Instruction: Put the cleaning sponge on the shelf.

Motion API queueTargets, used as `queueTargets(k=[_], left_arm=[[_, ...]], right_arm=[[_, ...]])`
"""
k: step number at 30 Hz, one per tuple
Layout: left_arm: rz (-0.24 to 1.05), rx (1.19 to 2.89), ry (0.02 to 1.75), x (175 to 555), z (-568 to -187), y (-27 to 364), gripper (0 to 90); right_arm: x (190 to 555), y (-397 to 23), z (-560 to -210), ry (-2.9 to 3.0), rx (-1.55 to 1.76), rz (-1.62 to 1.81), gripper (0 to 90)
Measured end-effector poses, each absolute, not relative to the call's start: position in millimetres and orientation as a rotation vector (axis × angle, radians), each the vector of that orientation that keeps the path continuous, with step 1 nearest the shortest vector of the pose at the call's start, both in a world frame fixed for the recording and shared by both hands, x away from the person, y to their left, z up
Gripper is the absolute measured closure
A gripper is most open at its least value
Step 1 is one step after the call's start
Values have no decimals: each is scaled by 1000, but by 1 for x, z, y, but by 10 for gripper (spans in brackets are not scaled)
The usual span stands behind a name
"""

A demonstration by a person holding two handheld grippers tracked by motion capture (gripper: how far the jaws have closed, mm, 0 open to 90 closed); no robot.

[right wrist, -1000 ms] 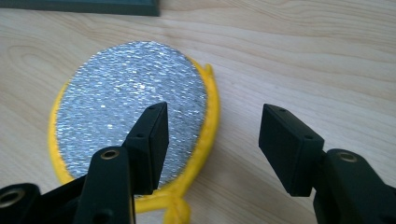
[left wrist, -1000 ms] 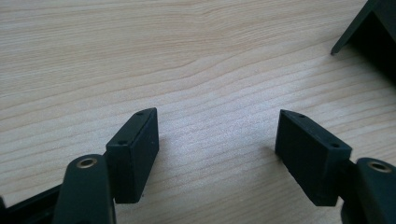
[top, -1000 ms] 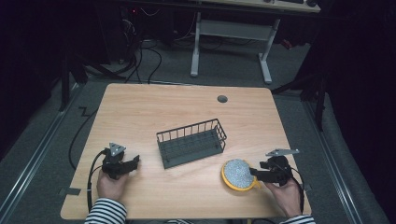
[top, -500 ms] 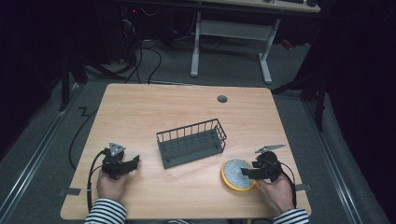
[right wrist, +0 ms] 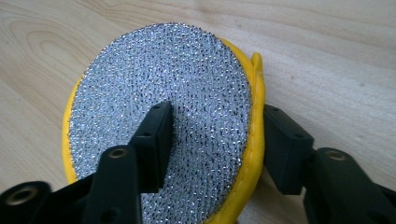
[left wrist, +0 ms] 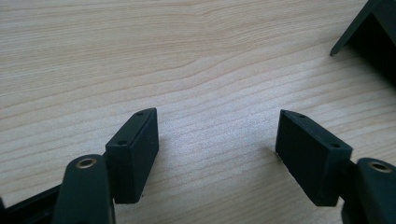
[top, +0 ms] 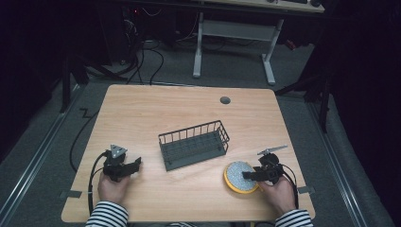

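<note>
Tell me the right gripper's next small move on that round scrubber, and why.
Probably finish closing. The right gripper straddles the edge of the yellow-rimmed scouring pad, one jaw over its silver face and one outside the rim. Its jaws have just been closing, but whether they pinch yet is unclear. The wire basket stands nearby.

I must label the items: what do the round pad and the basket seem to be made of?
Round pad: glittering silver mesh face, probably metallic thread, with a yellow rim, perhaps sponge or cloth. Basket: thin dark wire, likely coated metal, matte; bars with open gaps.
</note>
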State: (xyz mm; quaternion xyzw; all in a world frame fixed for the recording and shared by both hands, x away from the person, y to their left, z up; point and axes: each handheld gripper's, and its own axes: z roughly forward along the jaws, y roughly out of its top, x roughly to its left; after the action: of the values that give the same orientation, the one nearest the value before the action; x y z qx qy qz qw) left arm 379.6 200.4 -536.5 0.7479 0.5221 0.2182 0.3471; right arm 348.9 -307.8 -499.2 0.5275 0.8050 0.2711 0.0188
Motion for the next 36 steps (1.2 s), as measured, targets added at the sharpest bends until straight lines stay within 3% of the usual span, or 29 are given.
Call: queueTargets(k=[8,12,36], left_arm=[[584,1963,1347,379,-537,198,298],[584,1964,1347,379,-537,198,295],[583,1965,1344,380,-537,198,287]], right_arm=[[350,-297,-492,2563,1535,788,700],[351,-297,-492,2589,1545,823,753],[352,-299,-455,2513,1427,936,780]])
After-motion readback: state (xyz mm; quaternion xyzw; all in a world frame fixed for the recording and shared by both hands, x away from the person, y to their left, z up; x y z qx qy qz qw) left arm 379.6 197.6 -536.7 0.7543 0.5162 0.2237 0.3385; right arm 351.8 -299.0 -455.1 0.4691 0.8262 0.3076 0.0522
